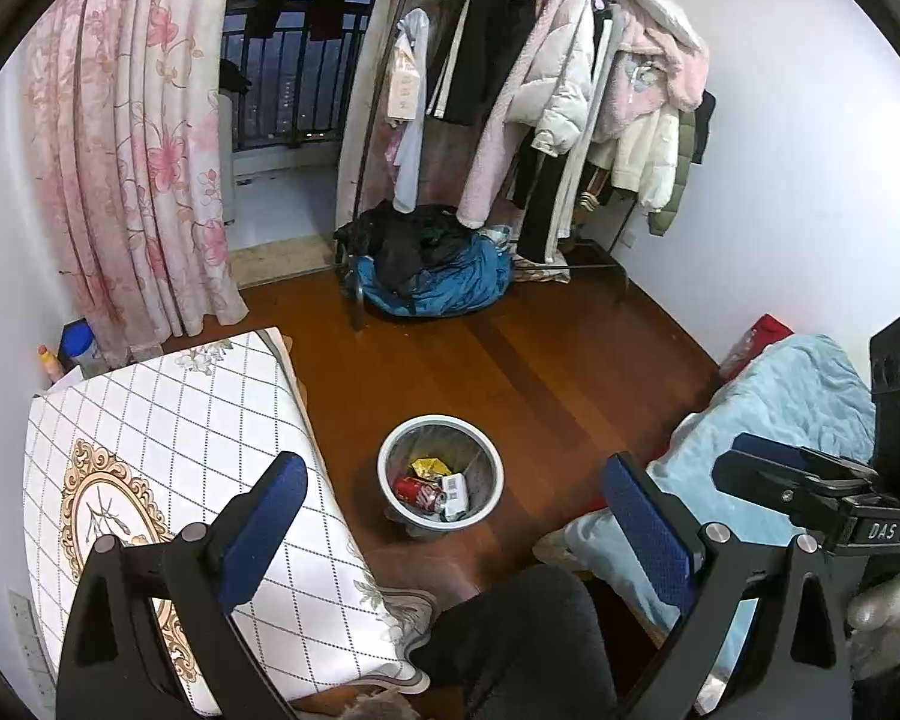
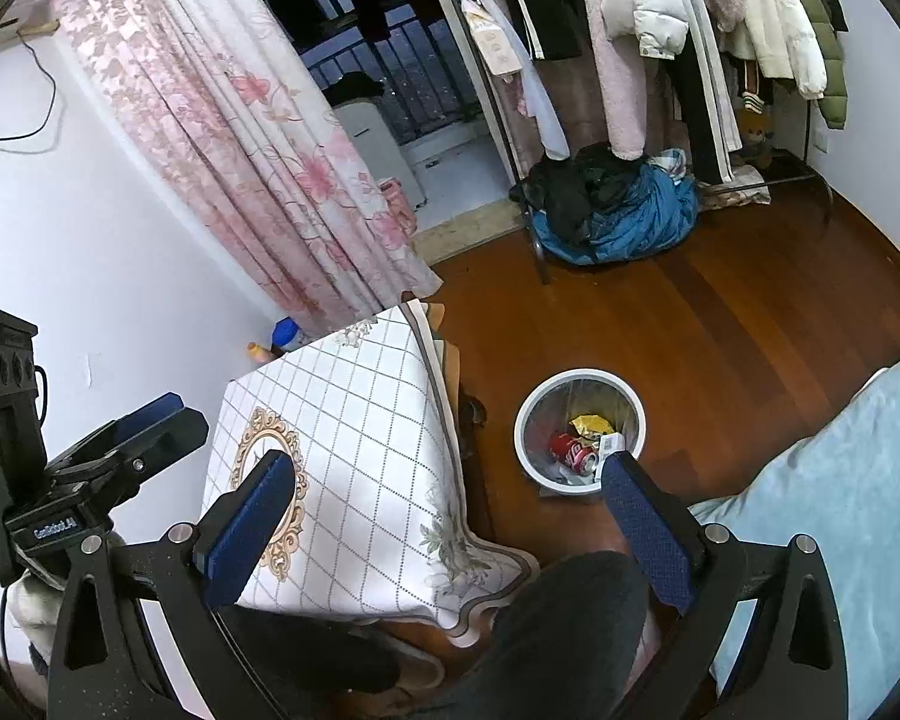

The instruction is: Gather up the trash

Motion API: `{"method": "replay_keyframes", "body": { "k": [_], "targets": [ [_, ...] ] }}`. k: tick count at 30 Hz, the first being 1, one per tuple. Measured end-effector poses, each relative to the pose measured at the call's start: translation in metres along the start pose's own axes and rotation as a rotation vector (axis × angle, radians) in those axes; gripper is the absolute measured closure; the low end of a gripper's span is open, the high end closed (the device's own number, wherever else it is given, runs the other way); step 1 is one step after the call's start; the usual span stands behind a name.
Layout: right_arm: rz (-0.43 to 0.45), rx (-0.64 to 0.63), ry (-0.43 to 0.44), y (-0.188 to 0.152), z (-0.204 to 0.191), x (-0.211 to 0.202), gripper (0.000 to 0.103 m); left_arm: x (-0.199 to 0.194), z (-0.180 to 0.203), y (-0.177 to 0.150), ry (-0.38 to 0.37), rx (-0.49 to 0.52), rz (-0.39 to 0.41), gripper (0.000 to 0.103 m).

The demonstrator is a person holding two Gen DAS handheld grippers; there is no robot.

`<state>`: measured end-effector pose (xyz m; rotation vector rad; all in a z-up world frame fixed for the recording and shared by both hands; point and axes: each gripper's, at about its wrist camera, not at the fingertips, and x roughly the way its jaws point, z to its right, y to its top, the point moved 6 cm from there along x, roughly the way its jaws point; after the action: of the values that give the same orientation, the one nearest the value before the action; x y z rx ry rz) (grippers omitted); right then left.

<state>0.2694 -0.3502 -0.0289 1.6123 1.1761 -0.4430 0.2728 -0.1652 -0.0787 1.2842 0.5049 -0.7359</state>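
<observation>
Both hand-held grippers, left (image 1: 450, 516) & right (image 2: 444, 510), spread wide, empty. Wastebasket (image 1: 390, 450) on floor w/ red can (image 1: 417, 492), yellow wrapper (image 1: 429, 467), white carton (image 1: 455, 489) inside.

From my feed: glossy wood floor (image 1: 570, 372), shiny metal can (image 1: 417, 491) in a white-rimmed mesh bin (image 1: 390, 450), matt cloth tablecloth (image 1: 210, 420).

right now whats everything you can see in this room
trash bin: one, white rim, on the wood floor between table and bed
red can: one, in the bin
yellow wrapper: one, in the bin
white carton: one, in the bin
table: one, white checked cloth, left
bed cover: one, light blue, right
curtain: one, pink floral
clothes rack: one, full of coats
blue bundle: one, under the rack
left gripper: open, empty
right gripper: open, empty
</observation>
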Motion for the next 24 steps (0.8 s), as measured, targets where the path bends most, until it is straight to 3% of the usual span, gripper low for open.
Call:
{"method": "replay_keyframes", "body": {
  "k": [24],
  "targets": [
    [-0.013, -0.015, -0.002, -0.010, -0.007, -0.024, 0.000, -0.019, 0.014, -0.012, -0.018, 0.010, 0.017, 0.002]
  ]
}}
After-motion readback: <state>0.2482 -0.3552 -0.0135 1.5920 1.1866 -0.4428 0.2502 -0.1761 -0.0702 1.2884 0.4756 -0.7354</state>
